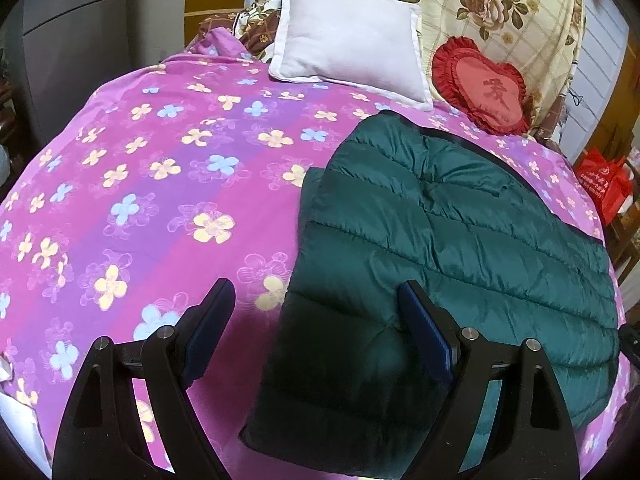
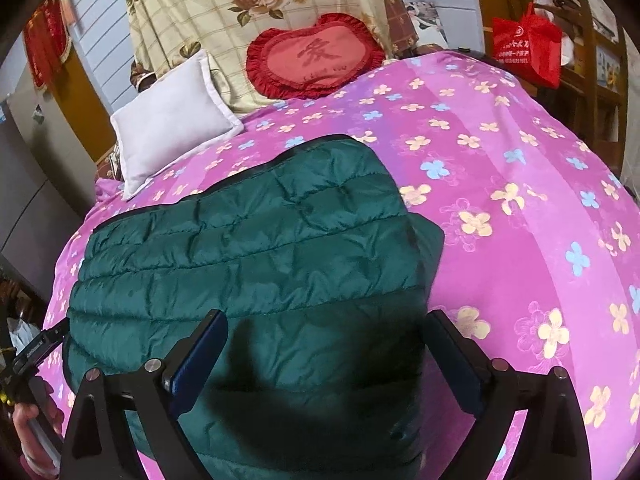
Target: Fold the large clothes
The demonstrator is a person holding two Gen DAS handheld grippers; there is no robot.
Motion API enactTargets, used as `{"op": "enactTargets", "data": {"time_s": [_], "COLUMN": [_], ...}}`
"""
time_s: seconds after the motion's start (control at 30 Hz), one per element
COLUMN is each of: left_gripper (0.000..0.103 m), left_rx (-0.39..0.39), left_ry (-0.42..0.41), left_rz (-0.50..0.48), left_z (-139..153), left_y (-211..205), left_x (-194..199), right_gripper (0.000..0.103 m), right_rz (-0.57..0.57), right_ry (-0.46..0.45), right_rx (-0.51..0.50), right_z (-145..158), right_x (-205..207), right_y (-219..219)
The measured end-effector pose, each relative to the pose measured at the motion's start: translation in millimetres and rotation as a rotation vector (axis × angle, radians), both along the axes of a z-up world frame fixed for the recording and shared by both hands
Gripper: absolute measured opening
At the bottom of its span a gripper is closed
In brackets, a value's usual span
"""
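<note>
Tilting both grippers down toward the bed, I am hovering over a folded jacket (image 2: 248, 248). My left gripper (image 1: 316, 316) is standing with jaws wide apart and nothing clamped: the jacket's near corner is lying under the gap and under my right-hand finger, while my left-hand finger is hanging over bare quilt (image 1: 160, 184). My right gripper (image 2: 326, 346) is also gaping, its jaws well apart and pressing on nothing; the jacket is spreading below and ahead of the gap, shadowed there, and reaching past my left-hand finger. Whether either finger is touching the fabric I cannot tell. Low beside my right gripper's left-hand finger, a hand (image 2: 30, 436) is showing, gripping the other tool.

Counting: one jacket, one quilt, one white pillow (image 1: 352, 36), one red heart cushion (image 1: 486, 88), one rose-print blanket (image 1: 500, 8) and one red bag (image 2: 526, 46).

The jacket is looking dark green, puffy and glossy, quilted in horizontal bands, folded into a rough rectangle with a dark trim along its far edge. It is lying flat on the pink flowered quilt, ahead of both sets of jaws, with the pillow and cushion well beyond it, the blanket behind them, and the bag off the bed's far right.
</note>
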State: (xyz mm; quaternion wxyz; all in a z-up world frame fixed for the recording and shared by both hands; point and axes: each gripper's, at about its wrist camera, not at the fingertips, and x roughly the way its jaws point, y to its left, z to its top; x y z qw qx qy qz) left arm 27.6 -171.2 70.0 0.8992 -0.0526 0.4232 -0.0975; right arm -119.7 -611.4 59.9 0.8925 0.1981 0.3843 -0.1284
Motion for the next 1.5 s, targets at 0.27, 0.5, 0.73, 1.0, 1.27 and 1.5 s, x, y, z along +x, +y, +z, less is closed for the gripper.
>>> {"op": "enactTargets", "data": {"time_s": [0.27, 0.5, 0.73, 1.0, 1.27, 1.5], "left_gripper": [0.085, 0.094, 0.102, 0.091, 0.045, 0.033], "left_rx": [-0.095, -0.212, -0.363, -0.378, -0.358, -0.415], "left_ry": [0.048, 0.104, 0.227, 0.190, 0.114, 0.121], "left_rz": [-0.037, -0.103, -0.137, -0.206, -0.237, -0.295], "left_z": [-10, -24, -44, -42, -22, 19], "left_y": [4, 7, 8, -5, -8, 14], "left_x": [16, 36, 56, 47, 21, -30], "right_gripper": [0.103, 0.103, 0.103, 0.097, 0.042, 0.031], "right_rz": [-0.004, 0.034, 0.094, 0.163, 0.163, 0.245], "right_ry": [0.013, 0.028, 0.027, 0.005, -0.077, -0.166], "right_rx": [0.080, 0.149, 0.255, 0.255, 0.275, 0.310], "right_z": [-17, -38, -56, -57, -35, 16], "right_x": [10, 29, 47, 49, 29, -13], "right_y": [-24, -44, -59, -51, -36, -15]}}
